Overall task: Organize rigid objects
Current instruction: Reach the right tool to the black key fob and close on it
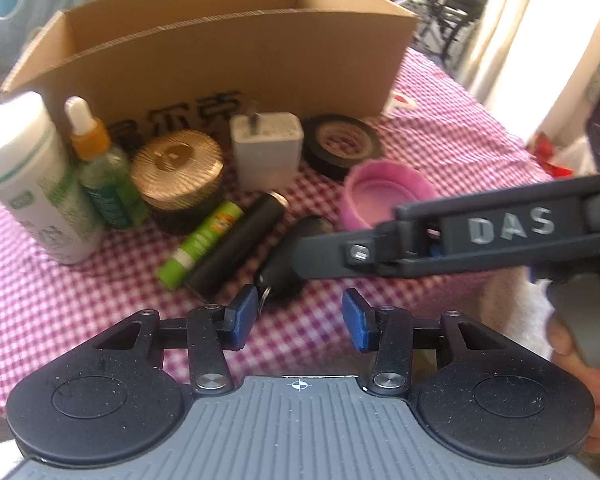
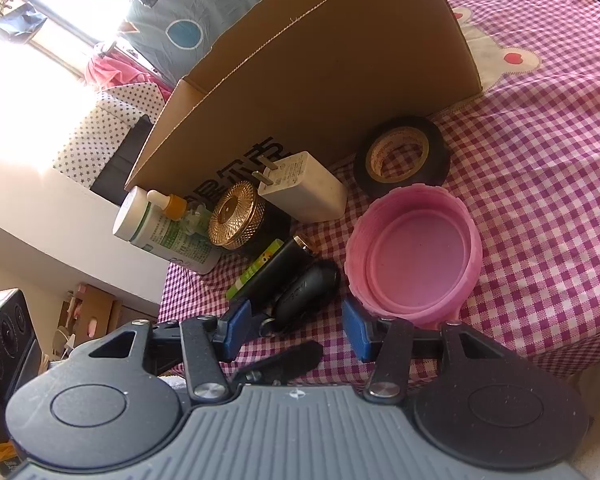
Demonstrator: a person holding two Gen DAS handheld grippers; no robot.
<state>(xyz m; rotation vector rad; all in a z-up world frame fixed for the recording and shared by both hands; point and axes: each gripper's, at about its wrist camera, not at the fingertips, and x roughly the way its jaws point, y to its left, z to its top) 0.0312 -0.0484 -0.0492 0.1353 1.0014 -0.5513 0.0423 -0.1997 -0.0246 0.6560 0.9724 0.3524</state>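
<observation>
An open cardboard box [image 1: 228, 52] stands at the back of the checked cloth; it also shows in the right wrist view [image 2: 320, 72]. In front of it lie a white bottle [image 1: 32, 176], a dropper bottle [image 1: 100, 168], a gold-lidded jar [image 1: 178, 172], a white charger [image 1: 266, 148], black tape [image 1: 342, 140], a pink lid [image 1: 384, 196], a green glue stick [image 1: 200, 244], a black tube [image 1: 236, 244] and a black key fob [image 1: 288, 260]. My left gripper [image 1: 300, 320] is open and empty, just short of the key fob. My right gripper [image 2: 298, 328] is open, with the key fob [image 2: 306, 292] just beyond its fingertips.
The right gripper's body [image 1: 480, 236] crosses the left wrist view from the right, above the table's near right part. The pink-checked cloth [image 2: 540, 160] covers the table. The table edge drops off at the left [image 2: 164, 292]. Furniture and a bright window lie beyond.
</observation>
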